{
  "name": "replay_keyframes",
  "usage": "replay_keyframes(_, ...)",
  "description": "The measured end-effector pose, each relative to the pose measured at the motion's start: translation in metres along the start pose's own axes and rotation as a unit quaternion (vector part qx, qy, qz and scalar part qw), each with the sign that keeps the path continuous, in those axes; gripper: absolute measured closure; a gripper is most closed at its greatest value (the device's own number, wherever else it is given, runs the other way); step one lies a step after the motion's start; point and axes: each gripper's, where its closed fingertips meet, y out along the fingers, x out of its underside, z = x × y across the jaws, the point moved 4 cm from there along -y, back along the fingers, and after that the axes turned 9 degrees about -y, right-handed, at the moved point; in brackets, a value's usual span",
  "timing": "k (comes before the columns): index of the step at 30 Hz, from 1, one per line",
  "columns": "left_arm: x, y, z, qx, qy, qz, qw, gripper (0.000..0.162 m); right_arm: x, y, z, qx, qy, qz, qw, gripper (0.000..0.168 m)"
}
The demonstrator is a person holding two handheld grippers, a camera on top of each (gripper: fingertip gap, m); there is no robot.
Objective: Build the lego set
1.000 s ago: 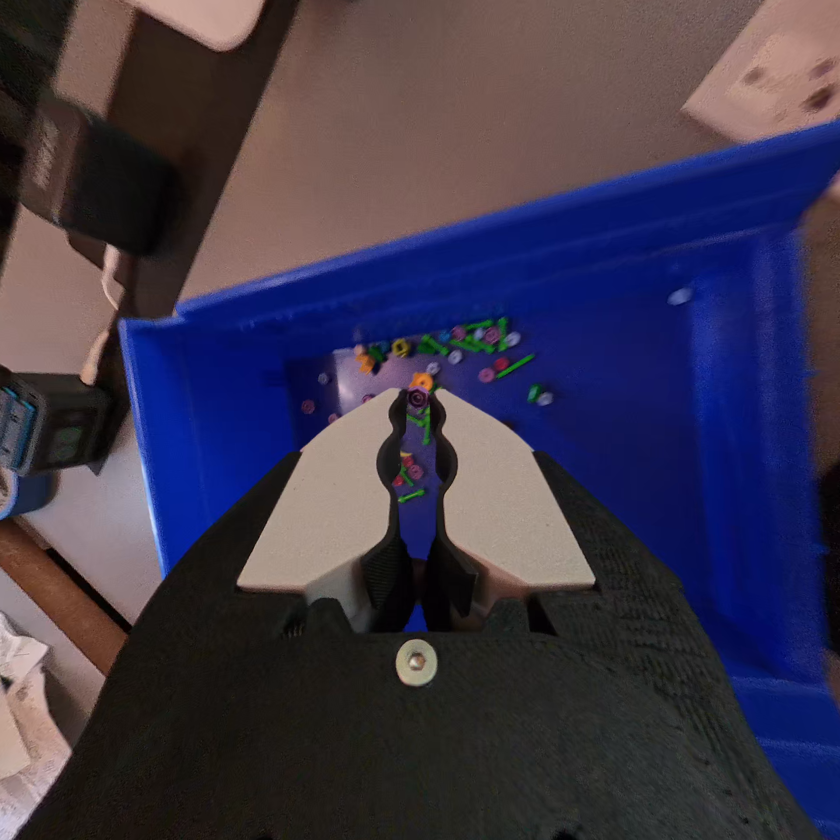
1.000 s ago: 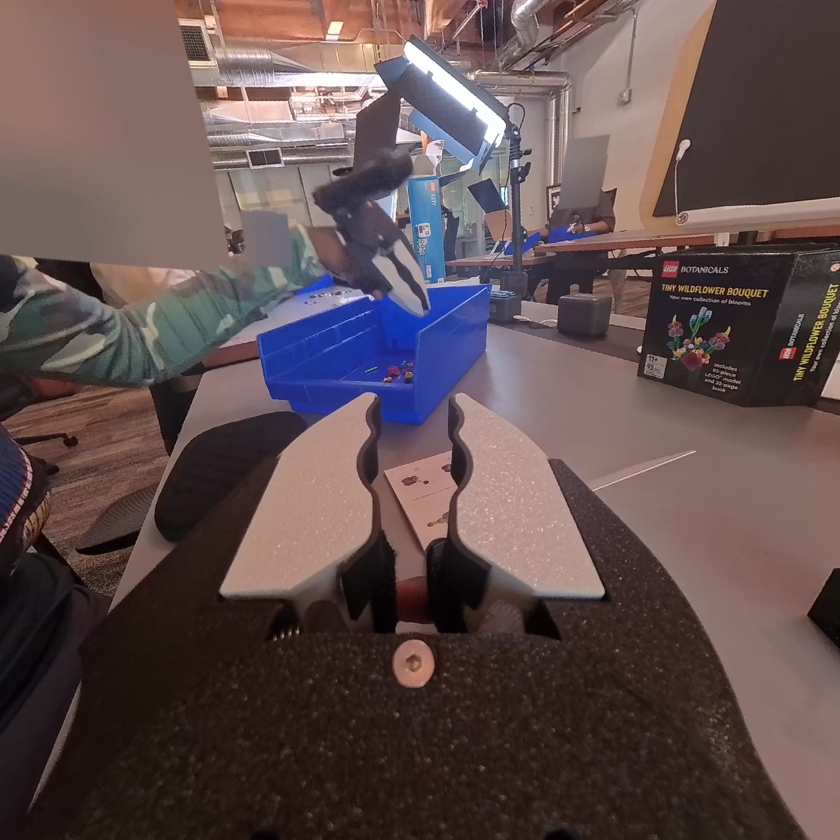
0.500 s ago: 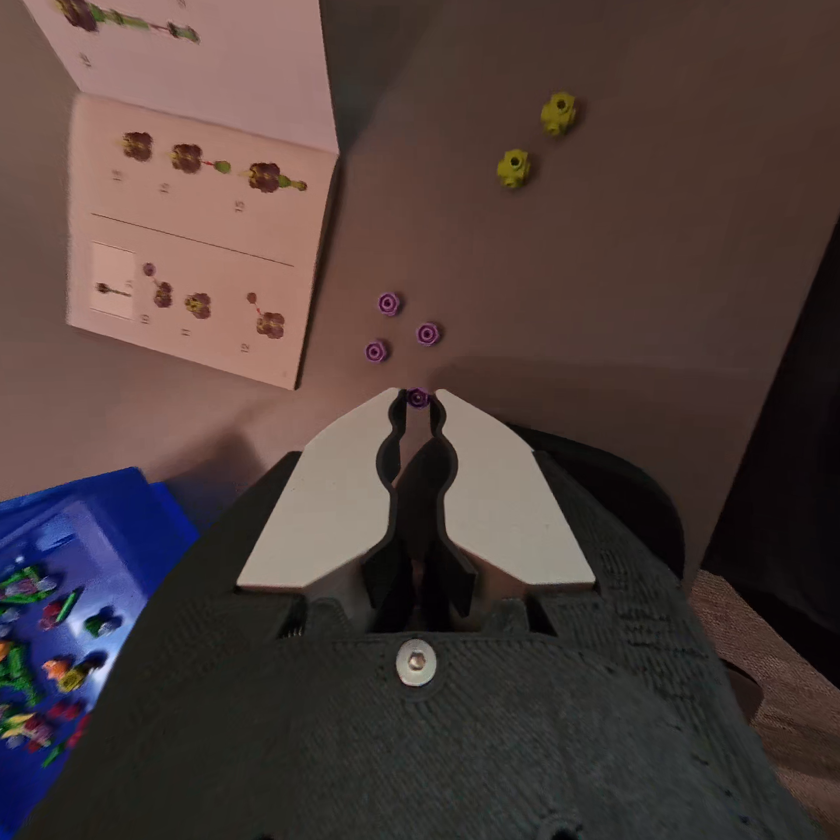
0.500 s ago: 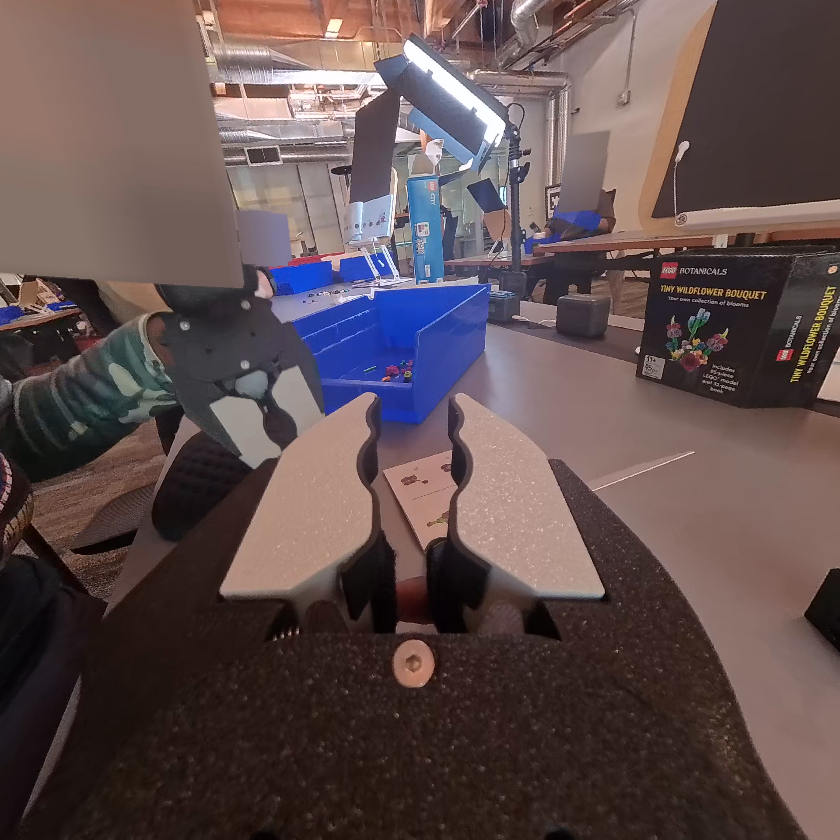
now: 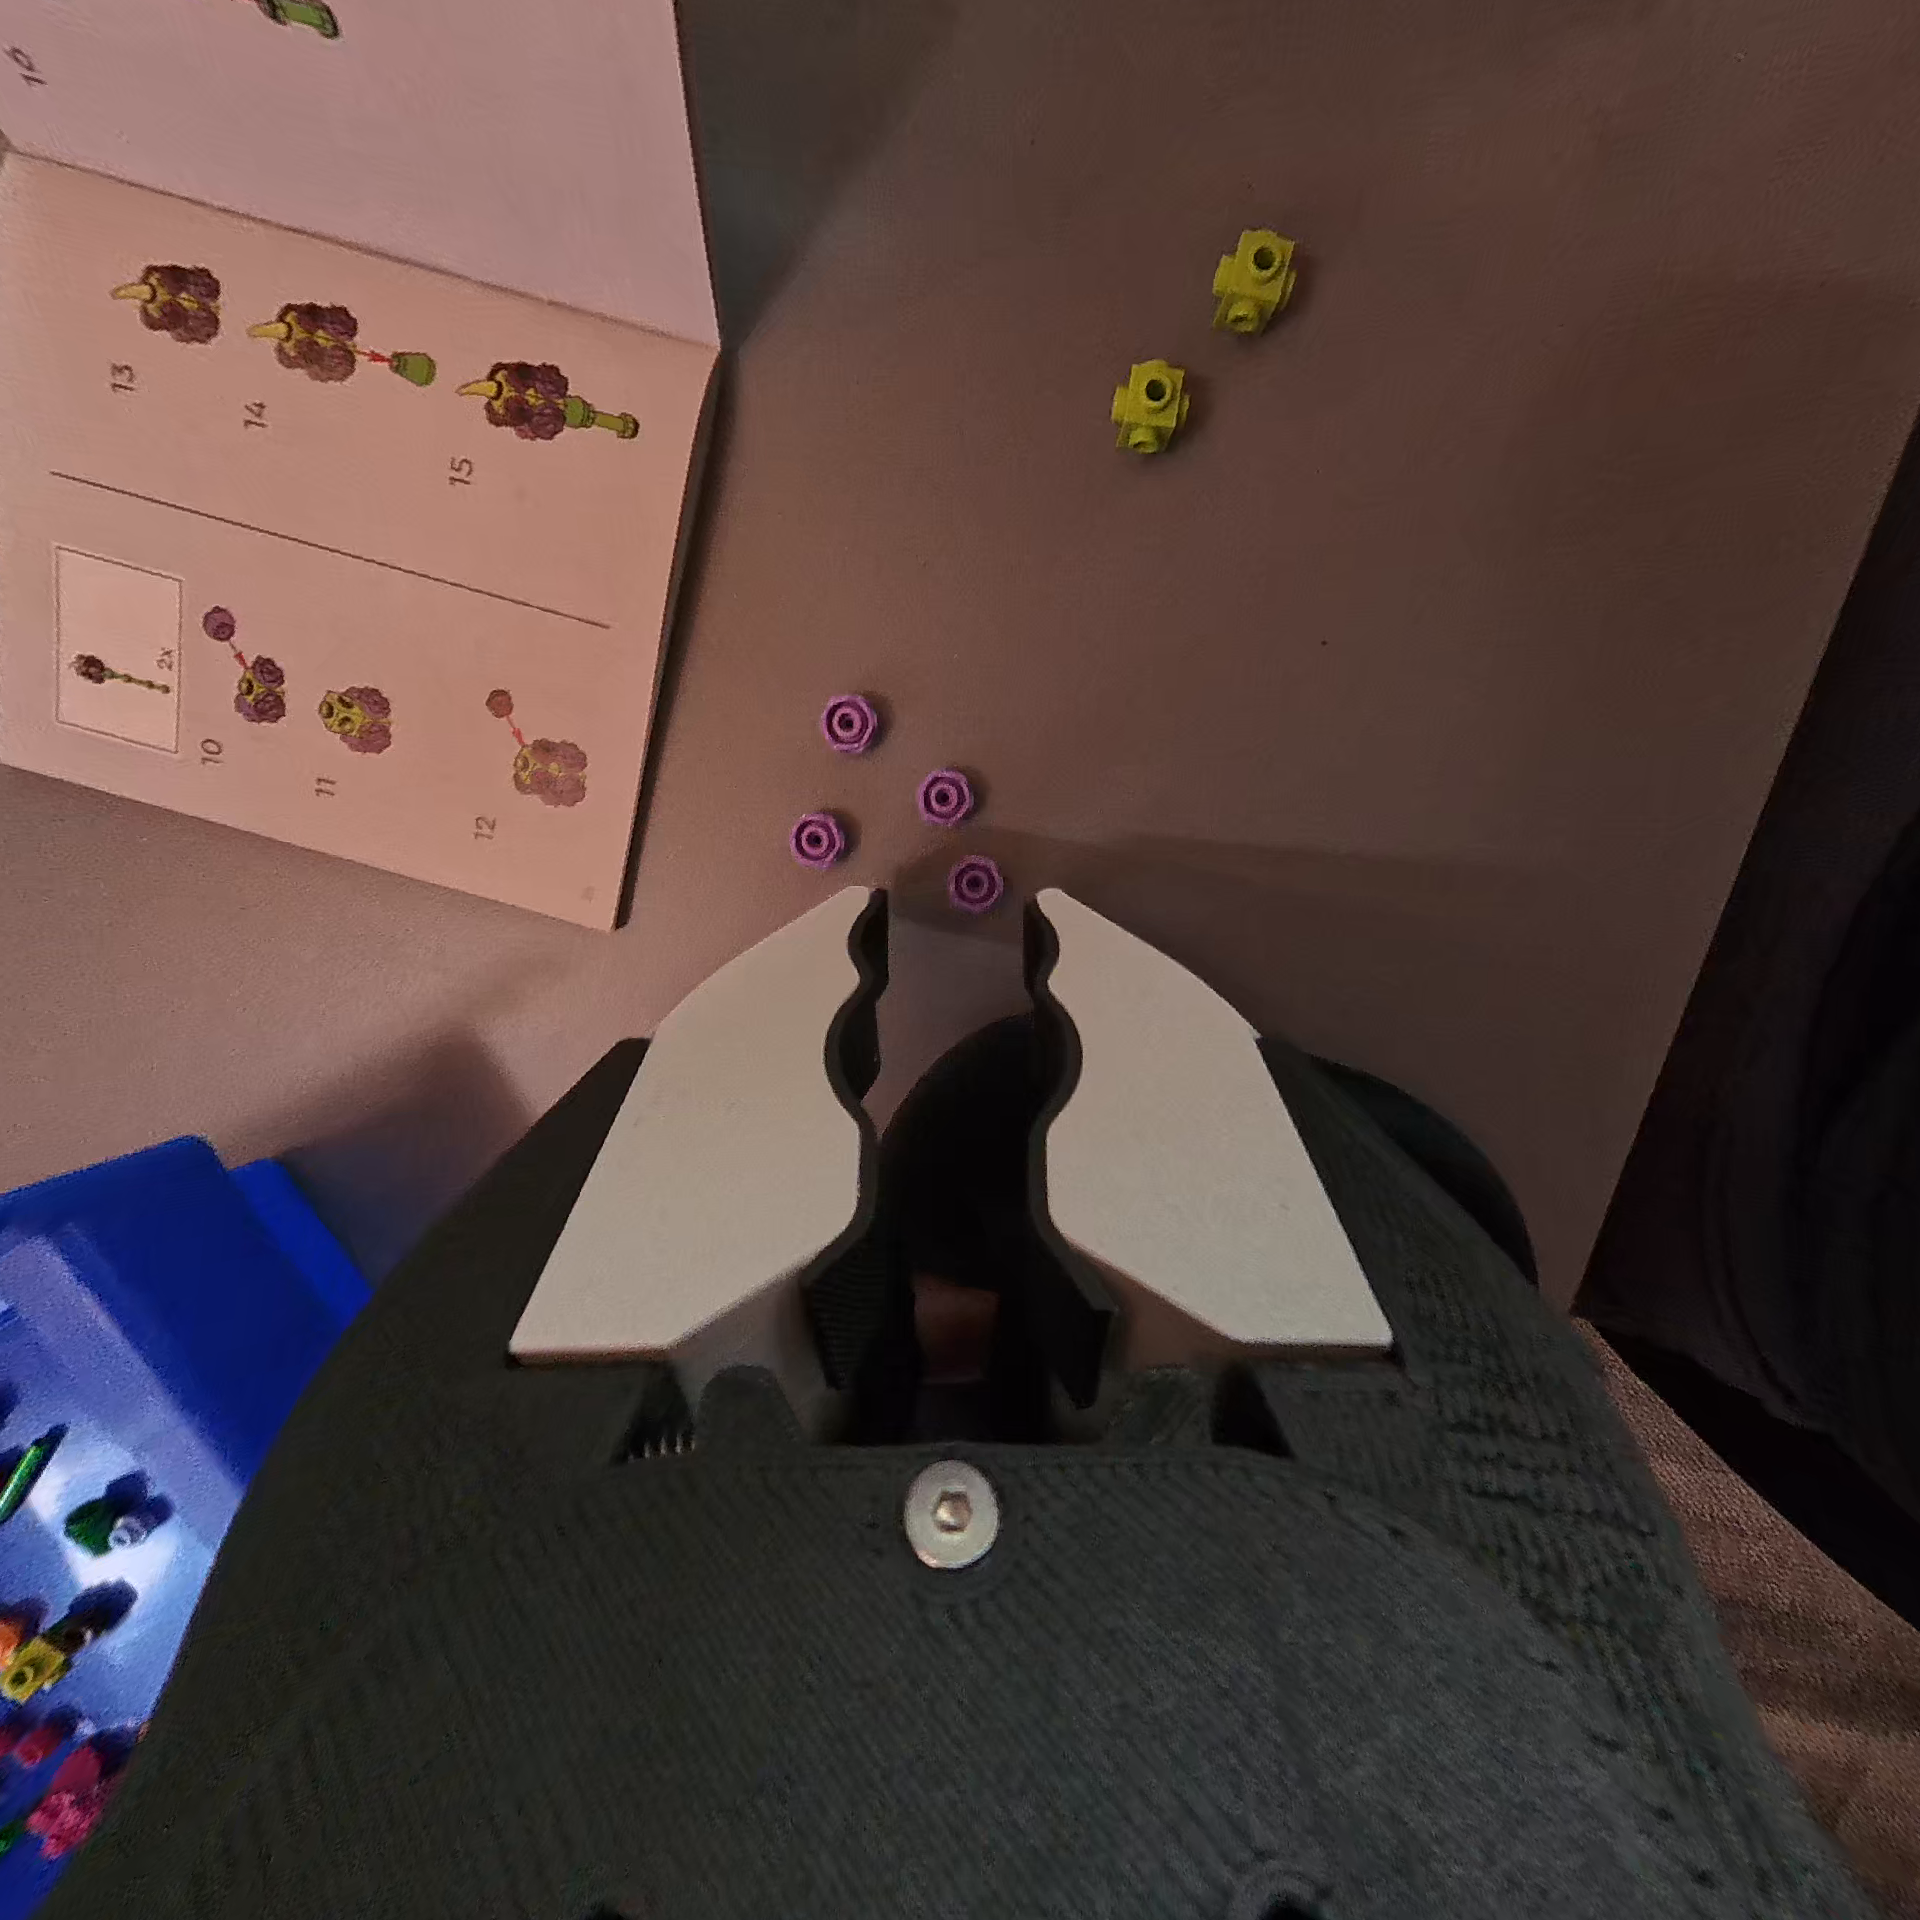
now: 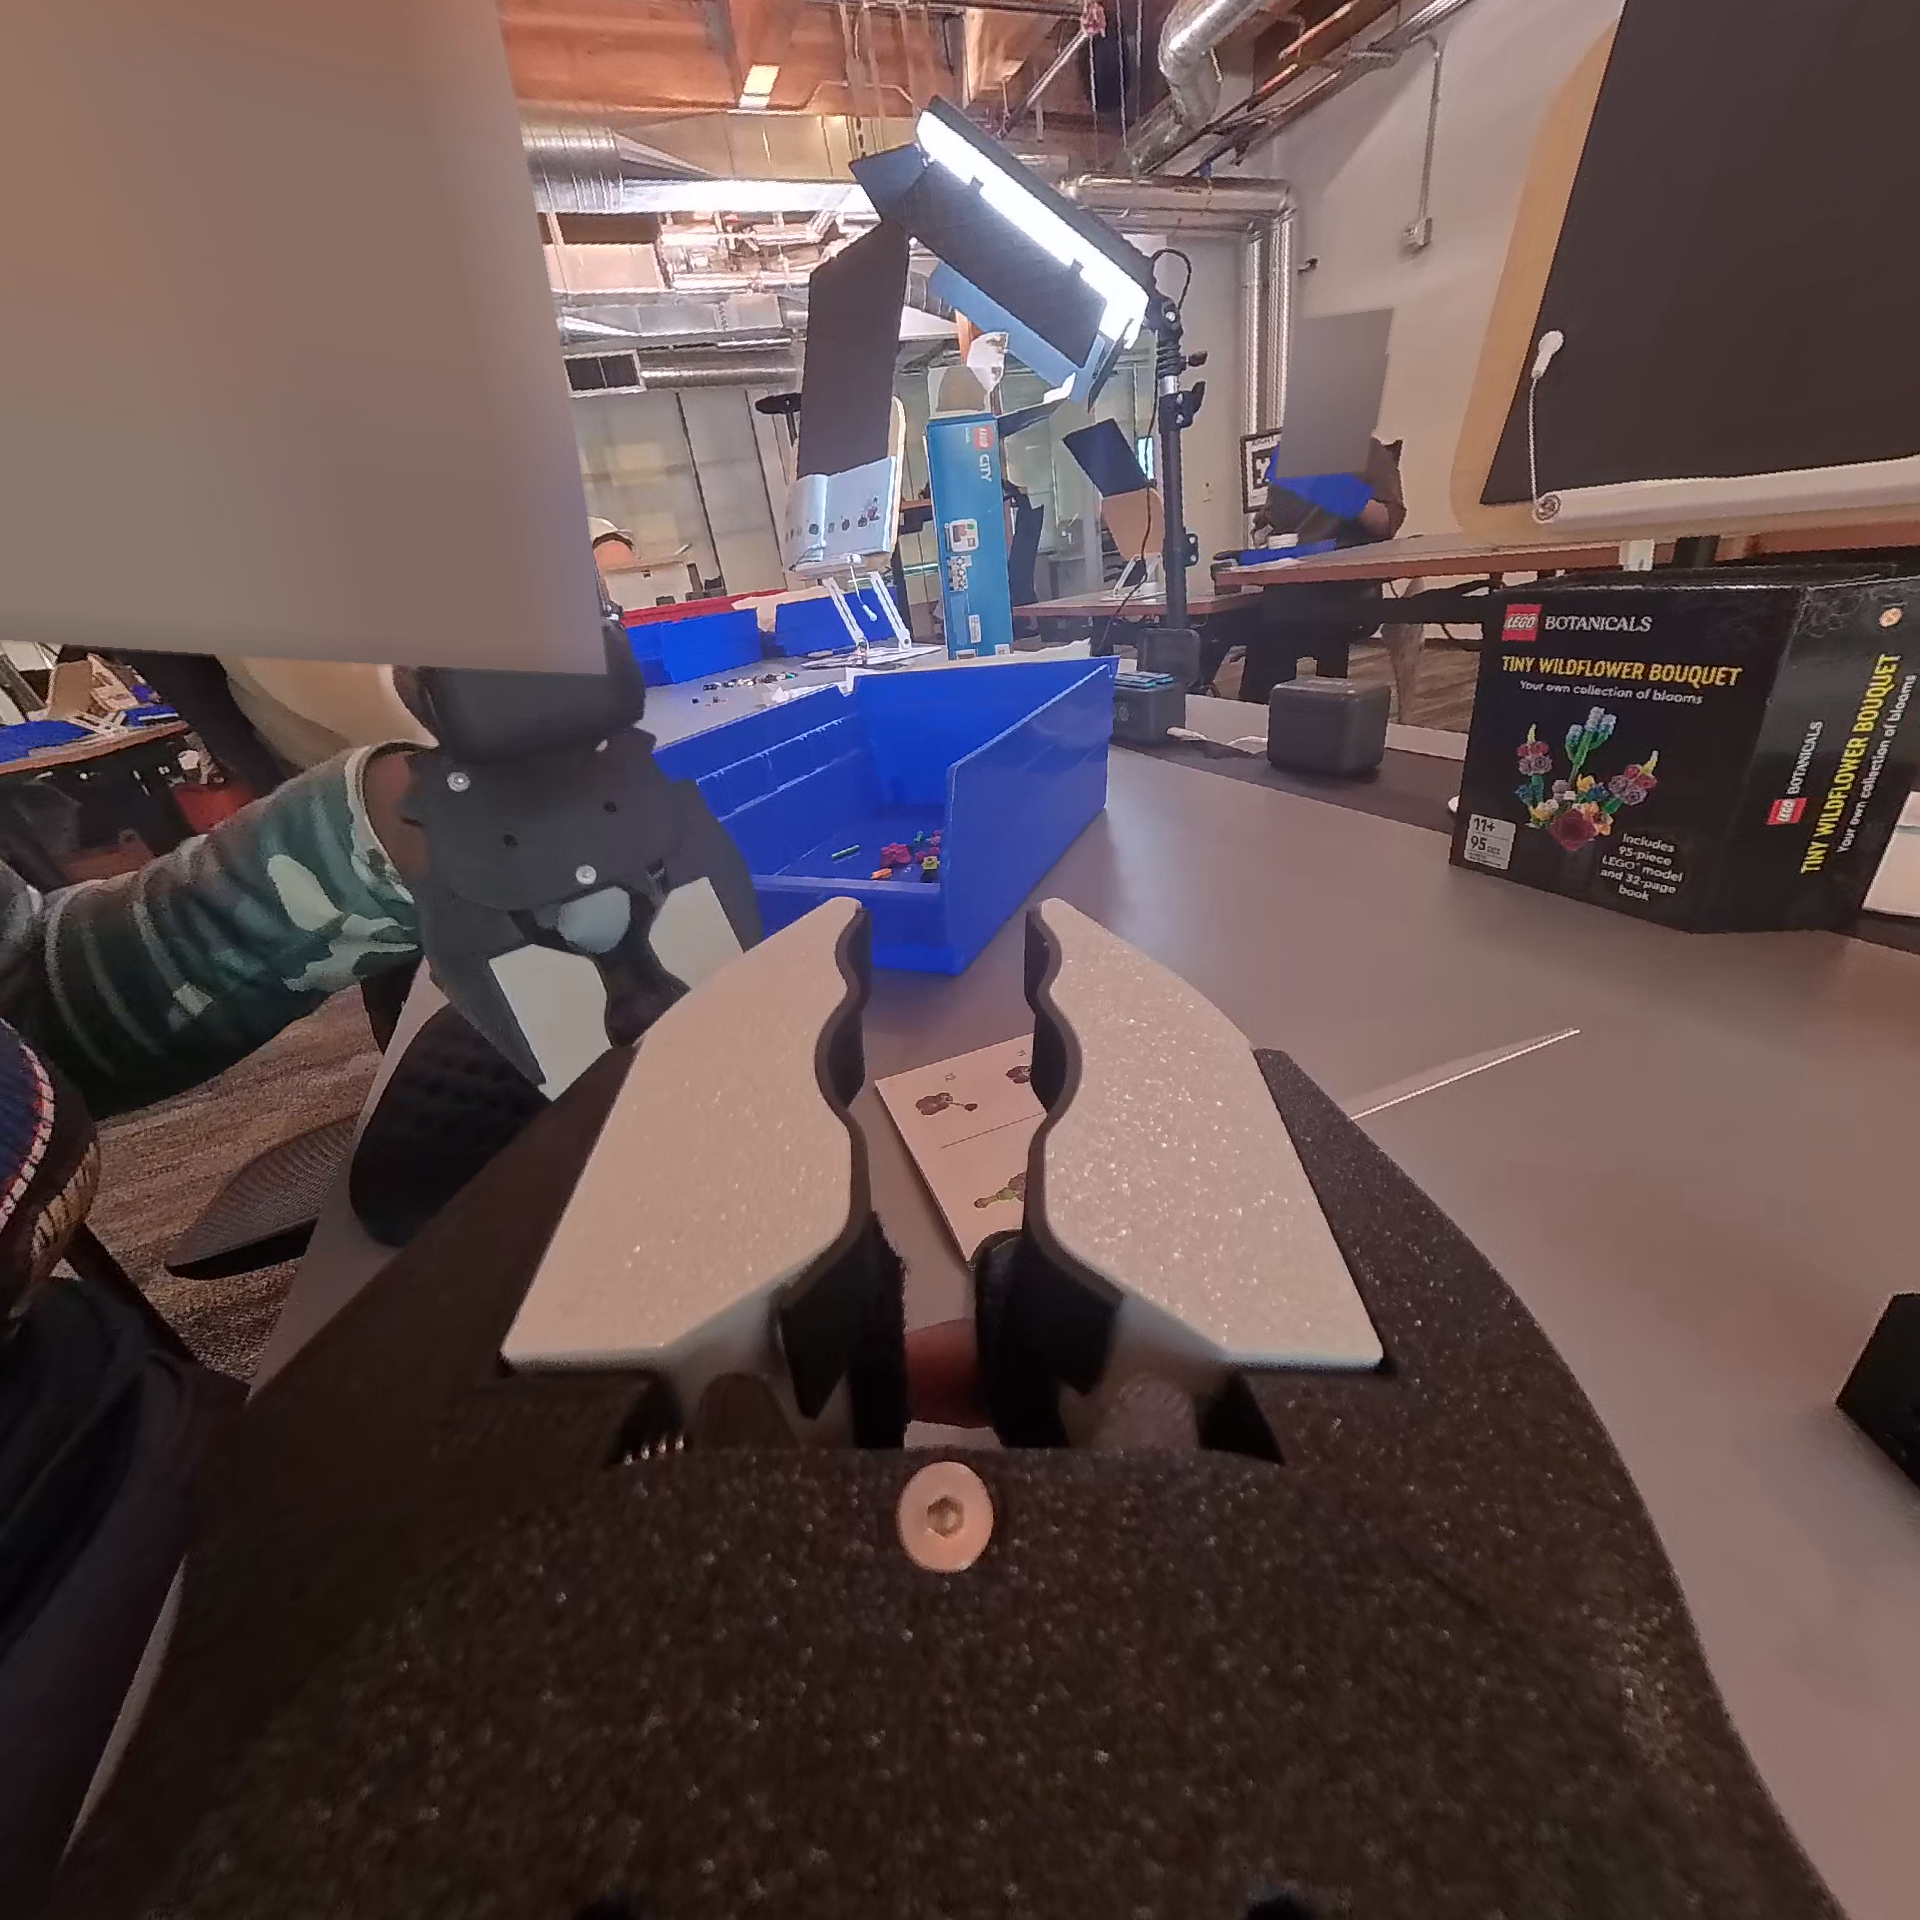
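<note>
Four purple flower studs (image 5: 894, 800) sit on the grey table (image 5: 1351, 675) just past the left gripper (image 5: 956, 902), jaws apart, empty; nearest stud (image 5: 975, 883) lies right between the tips, looks set down, not clamped. Other three cluster at 11–12 o'clock from it, near but apart. Two lime bricks (image 5: 1200, 348) further out at 1 o'clock, well apart from the purples. Instruction booklet (image 5: 343, 468) open at 10 o'clock, blue parts bin (image 5: 125, 1403) at 8 o'clock with mixed small pieces. Right gripper (image 6: 943, 914) jaws apart, nothing between them, hovers over the table with the booklet under it; bin (image 6: 997, 790) at 12 o'clock, set box (image 6: 1683, 769) at 2 o'clock. Judgement: sorting stage, build barely started. Risks: a fingertip clipping the nearest stud on pull-back scatters the cluster; studs are tiny and round, roll easily, table edge is close at 3 o'clock; off-centre pinch could flick one away.
</note>
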Motion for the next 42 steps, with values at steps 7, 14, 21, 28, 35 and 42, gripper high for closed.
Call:
replay_keyframes(7,0.015,-0.087,-0.046,-0.11,-0.072,0.108,0.985,0.134,0.0,0.001,-0.001,-0.002,-0.003,-0.003,1.0,0.14)
replay_keyframes(14,0.075,-0.175,-0.128,-0.237,-0.131,0.049,0.961,0.134,0.001,0.001,-0.001,-0.003,-0.005,-0.006,1.0,0.14)
replay_keyframes(21,0.11,-0.138,-0.208,-0.186,-0.114,-0.049,0.975,0.145,0.002,0.002,0.002,-0.004,0.013,-0.009,1.0,0.139)
replay_keyframes(28,0.143,-0.095,-0.255,-0.107,-0.11,-0.114,0.982,0.148,0.001,-0.001,0.005,0.002,0.026,0.002,1.0,0.139)
replay_keyframes(35,0.146,-0.081,-0.259,-0.092,-0.107,-0.131,0.981,0.147,0.002,0.0,0.004,-0.001,0.024,-0.002,1.0,0.139)
replay_keyframes(42,0.151,-0.073,-0.262,-0.09,-0.111,-0.161,0.977,0.146,0.001,0.0,0.005,0.001,0.026,0.002,1.0,0.139)
